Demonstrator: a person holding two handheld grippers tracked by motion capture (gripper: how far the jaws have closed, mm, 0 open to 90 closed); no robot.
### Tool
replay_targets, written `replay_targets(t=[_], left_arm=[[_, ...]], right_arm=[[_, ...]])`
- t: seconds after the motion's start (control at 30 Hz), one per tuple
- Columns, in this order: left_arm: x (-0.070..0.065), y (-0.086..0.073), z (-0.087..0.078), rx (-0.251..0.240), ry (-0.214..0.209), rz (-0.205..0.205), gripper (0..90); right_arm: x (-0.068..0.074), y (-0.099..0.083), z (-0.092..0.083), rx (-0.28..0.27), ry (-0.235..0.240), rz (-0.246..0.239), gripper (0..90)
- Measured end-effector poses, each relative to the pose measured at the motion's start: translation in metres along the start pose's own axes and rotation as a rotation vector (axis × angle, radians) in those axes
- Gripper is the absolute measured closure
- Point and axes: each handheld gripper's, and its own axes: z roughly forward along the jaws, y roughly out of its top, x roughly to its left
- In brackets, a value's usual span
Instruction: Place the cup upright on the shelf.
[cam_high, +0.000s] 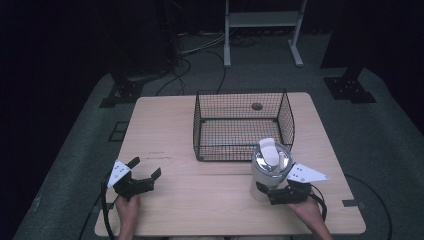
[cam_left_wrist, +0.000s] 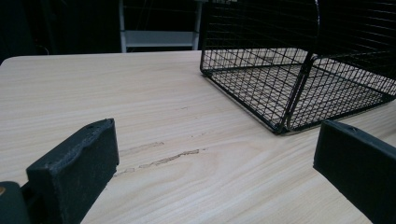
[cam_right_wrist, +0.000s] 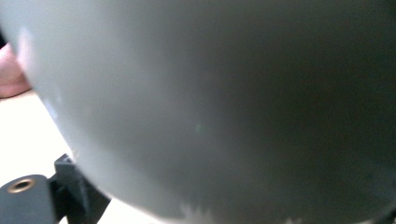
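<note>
A white cylindrical container (cam_high: 260, 177) with a shiny steel top and a white tab on it stands at the table's front right, just in front of the black wire basket (cam_high: 243, 150). My right gripper (cam_high: 272, 194) is closed on its lower part from the near side. In the right gripper view the container's pale wall (cam_right_wrist: 210, 107) sits right against the camera. At the front left, my left gripper (cam_high: 145, 168) rests open and holds nothing. The left gripper view has that gripper (cam_left_wrist: 215, 140) open over bare wood, with the basket (cam_left_wrist: 299, 84) ahead to the right.
The wooden table (cam_high: 165, 125) has bare room at its left and middle. A dark round hole (cam_high: 257, 106) shows in the tabletop through the basket's mesh. Beyond the table are a white desk frame (cam_high: 262, 20), floor cables (cam_high: 200, 55) and dark stand feet (cam_high: 348, 89).
</note>
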Motion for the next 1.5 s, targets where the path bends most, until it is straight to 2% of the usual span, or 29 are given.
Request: replay_targets(t=[0.4,0.6,0.83,0.93,1.0,1.03,1.13,1.17,1.27,1.3,1.33,1.43,1.47,1.5], left_arm=[[0.000,0.000,0.000,-0.004,-0.001,-0.005,0.0],[0.001,0.000,0.000,-0.006,-0.002,-0.008,0.0],[0.001,0.000,0.000,-0.008,-0.004,-0.011,0.0],[0.001,0.000,-0.001,-0.007,-0.004,-0.013,0.0],[0.002,0.000,-0.001,-0.010,-0.005,-0.015,0.0],[0.002,0.000,-0.001,-0.013,-0.006,-0.021,0.0],[0.002,0.000,-0.001,-0.015,-0.006,-0.023,0.0],[0.002,0.000,-0.001,-0.015,-0.006,-0.023,0.0],[0.002,0.000,-0.001,-0.015,-0.005,-0.023,0.0],[0.002,0.000,-0.001,-0.015,-0.006,-0.023,0.0],[0.002,0.000,-0.001,-0.015,-0.006,-0.023,0.0],[0.003,0.000,-0.002,-0.013,-0.005,-0.026,0.0],[0.003,0.000,-0.002,-0.013,-0.005,-0.026,0.0],[0.003,0.000,-0.002,-0.014,-0.006,-0.029,0.0]], right_arm=[[-0.001,0.000,-0.001,-0.006,0.013,-0.005,9.0],[-0.002,0.001,0.000,-0.005,0.036,-0.015,9.1],[-0.002,0.008,0.003,0.002,0.105,-0.016,9.3],[-0.002,0.011,0.004,0.000,0.114,-0.025,9.3],[-0.003,0.013,0.004,-0.017,0.119,-0.010,9.3],[-0.004,0.018,0.005,-0.039,0.137,0.010,9.3],[-0.004,0.026,0.004,-0.062,0.151,0.021,9.3],[-0.003,0.035,0.003,-0.084,0.163,0.010,9.3],[-0.003,0.045,0.003,-0.101,0.178,-0.006,9.3],[-0.002,0.055,0.003,-0.110,0.195,-0.011,9.3],[-0.002,0.055,0.003,-0.110,0.195,-0.011,9.3],[-0.001,0.078,0.005,-0.129,0.223,-0.032,9.3],[-0.001,0.078,0.005,-0.129,0.223,-0.032,9.3],[0.000,0.091,0.008,-0.132,0.236,-0.048,9.3]])
